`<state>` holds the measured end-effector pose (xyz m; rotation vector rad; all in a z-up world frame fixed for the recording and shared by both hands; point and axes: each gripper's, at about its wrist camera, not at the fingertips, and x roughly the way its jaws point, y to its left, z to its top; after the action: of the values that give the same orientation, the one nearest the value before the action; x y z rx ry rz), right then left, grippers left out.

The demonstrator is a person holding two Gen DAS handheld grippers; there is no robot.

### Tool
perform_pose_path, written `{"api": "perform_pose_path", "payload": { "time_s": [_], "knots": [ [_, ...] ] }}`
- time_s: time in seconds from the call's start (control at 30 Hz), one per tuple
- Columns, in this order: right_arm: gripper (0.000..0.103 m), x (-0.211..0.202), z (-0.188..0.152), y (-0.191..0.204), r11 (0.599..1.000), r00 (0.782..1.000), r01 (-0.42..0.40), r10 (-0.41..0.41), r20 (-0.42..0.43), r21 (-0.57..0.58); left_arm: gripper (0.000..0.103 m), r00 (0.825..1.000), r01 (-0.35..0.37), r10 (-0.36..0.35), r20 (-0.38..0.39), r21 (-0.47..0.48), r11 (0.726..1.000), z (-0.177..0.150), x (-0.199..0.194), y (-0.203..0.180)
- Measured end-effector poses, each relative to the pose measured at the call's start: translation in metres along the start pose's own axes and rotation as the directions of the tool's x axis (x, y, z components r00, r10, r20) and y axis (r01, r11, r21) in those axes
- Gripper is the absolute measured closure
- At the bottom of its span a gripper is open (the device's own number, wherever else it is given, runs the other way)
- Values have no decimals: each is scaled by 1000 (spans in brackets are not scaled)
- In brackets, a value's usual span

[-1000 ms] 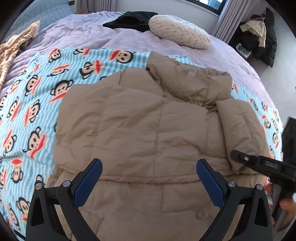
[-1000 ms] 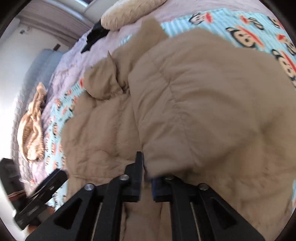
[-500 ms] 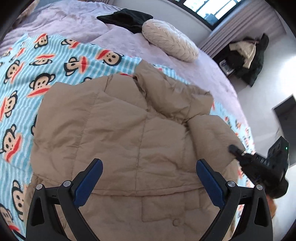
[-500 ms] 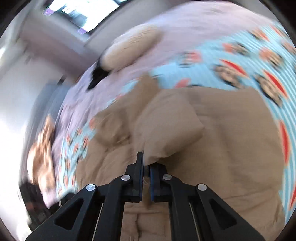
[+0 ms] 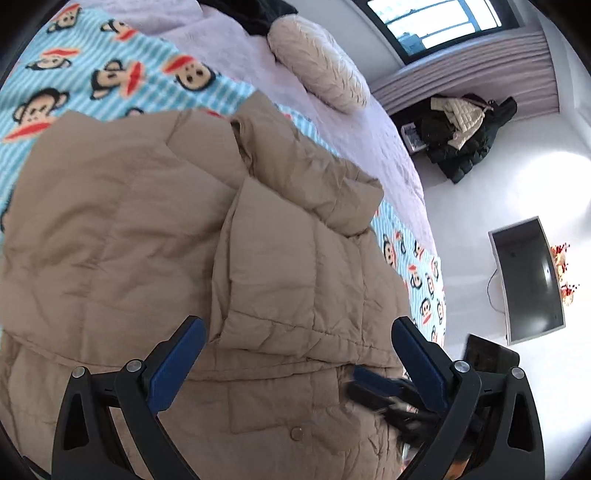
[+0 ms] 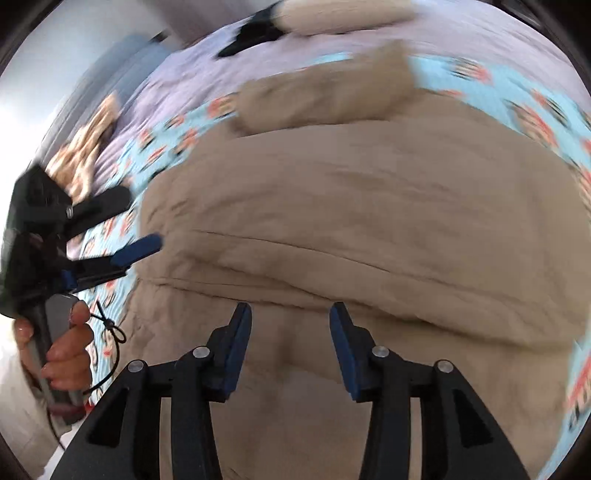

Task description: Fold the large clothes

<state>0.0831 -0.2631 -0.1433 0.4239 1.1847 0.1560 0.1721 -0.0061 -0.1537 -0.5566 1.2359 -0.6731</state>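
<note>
While flat, jacket (image 5: 155, 229) below left gripper (image 5: 295, 365).

Bed (image 5: 376, 133) with lilac quilted cover carries a blue striped monkey-print blanket (image 5: 110, 55) on which the tan puffer jacket (image 5: 147, 240) lies spread with one sleeve folded across it, plus a cream knitted pillow (image 5: 317, 66) and a black garment (image 5: 255, 14) beyond.
</note>
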Motion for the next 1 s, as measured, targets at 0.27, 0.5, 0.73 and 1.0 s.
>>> {"api": "perform_pose_path", "payload": {
  "time_s": [0.27, 0.5, 0.73, 1.0],
  "knots": [
    [55, -48, -34, -159, 840, 994, -85, 36, 100, 536, 48, 987, -143, 144, -74, 22, 989, 4, 46, 2],
    [98, -45, -20, -180, 825, 985, -101, 3, 174, 556, 92, 991, -130, 132, -15, 74, 989, -10, 29, -9],
    [97, -17, -18, -163, 857, 993, -57, -5, 118, 513, 91, 972, -226, 229, -55, 47, 973, -21, 34, 27],
    [97, -23, -20, -164, 856, 994, -47, -10, 108, 514, 87, 906, -423, 422, 22, 76, 903, -24, -6, 18]
  ]
}}
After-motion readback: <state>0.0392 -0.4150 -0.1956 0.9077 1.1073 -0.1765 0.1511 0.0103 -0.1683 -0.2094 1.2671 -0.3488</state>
